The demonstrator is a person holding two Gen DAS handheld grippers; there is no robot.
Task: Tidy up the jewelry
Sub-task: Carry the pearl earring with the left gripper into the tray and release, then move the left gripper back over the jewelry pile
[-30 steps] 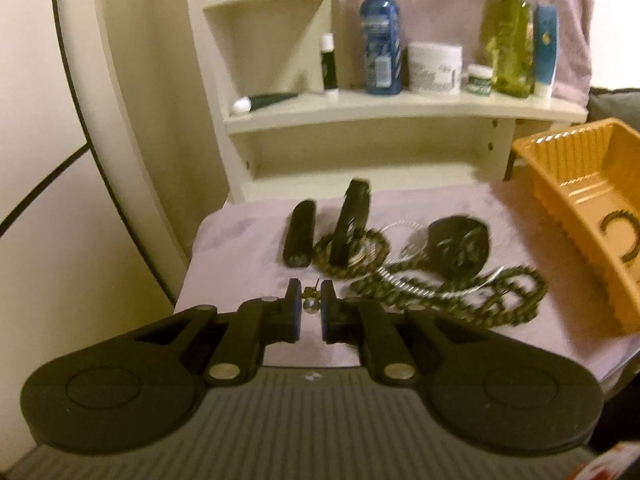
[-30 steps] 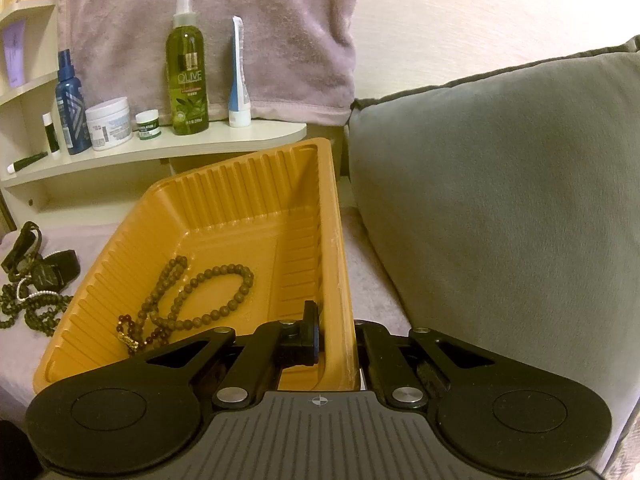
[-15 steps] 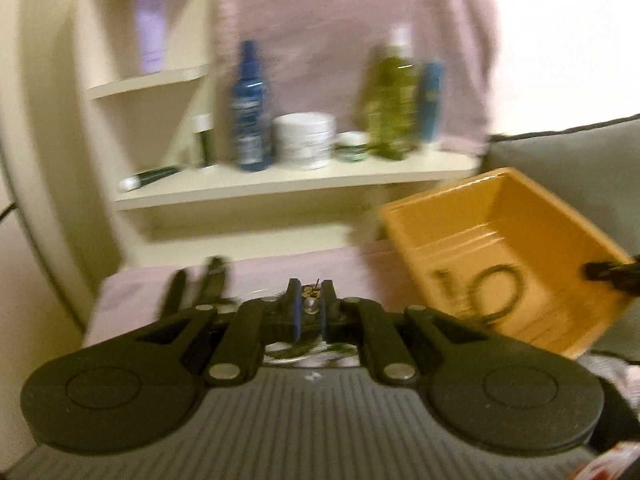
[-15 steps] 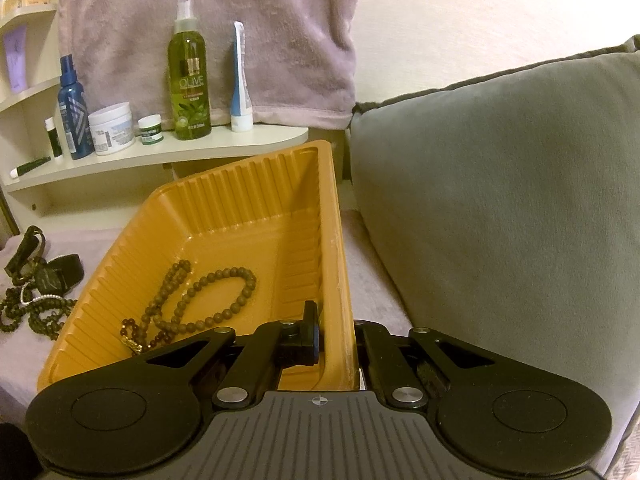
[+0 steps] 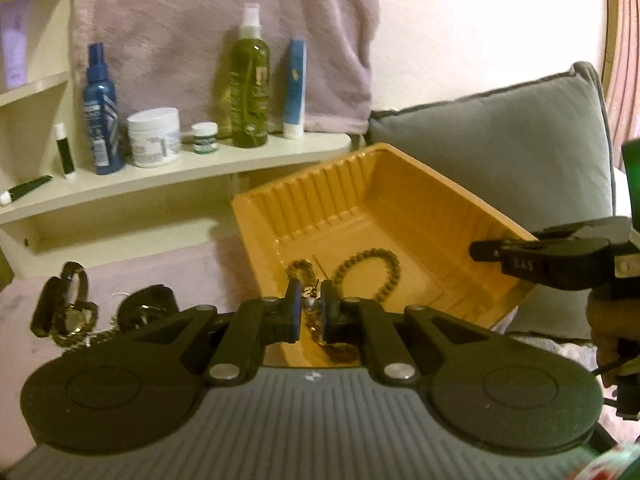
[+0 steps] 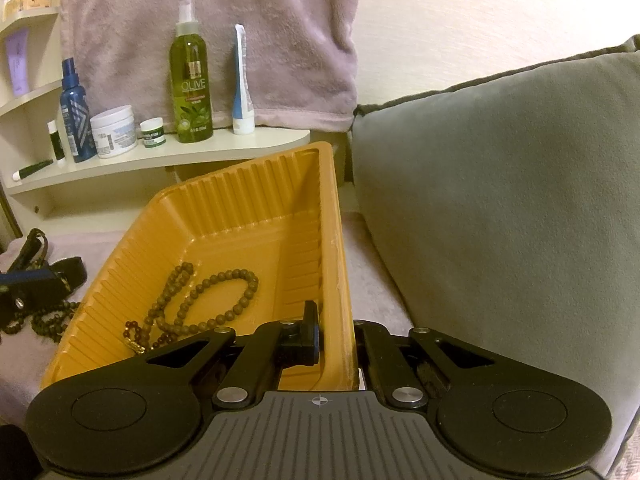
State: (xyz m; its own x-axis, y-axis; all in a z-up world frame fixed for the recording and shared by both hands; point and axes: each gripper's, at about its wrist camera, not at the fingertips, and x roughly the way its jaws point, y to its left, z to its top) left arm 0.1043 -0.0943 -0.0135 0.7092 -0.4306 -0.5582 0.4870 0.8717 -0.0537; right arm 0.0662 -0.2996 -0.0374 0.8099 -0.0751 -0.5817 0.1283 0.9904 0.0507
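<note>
Far to the left of the left hand-held gripper (image 5: 311, 307), a watch (image 5: 66, 312) and a dark pile of jewelry (image 5: 146, 308) lay on the mauve cloth-covered surface (image 5: 168, 276). Behind them, above that gripper's left arm, a shelf (image 5: 160, 180) carried a blue spray bottle (image 5: 100, 112), a white jar (image 5: 154, 136) and a green bottle (image 5: 248, 80).

The left hand-held gripper was clenched on a small earring (image 5: 311, 300) with a silvery bead and a thin wire hook, pinched between its blue-edged pads. It was held just over the near-left rim of the orange tray (image 5: 256, 240).

Ahead of that gripper, a brown beaded bracelet (image 5: 372, 268) lay looped on the tray floor; in the right wrist view the same beads (image 6: 208, 300) sat left of and beyond the fingers.

The right hand-held gripper (image 6: 334, 344) was clamped on the tray's right wall (image 6: 336, 280), one finger inside and one outside, and the tray sat tilted. To its right stood a grey cushion (image 6: 500, 200), close beside the tray.
</note>
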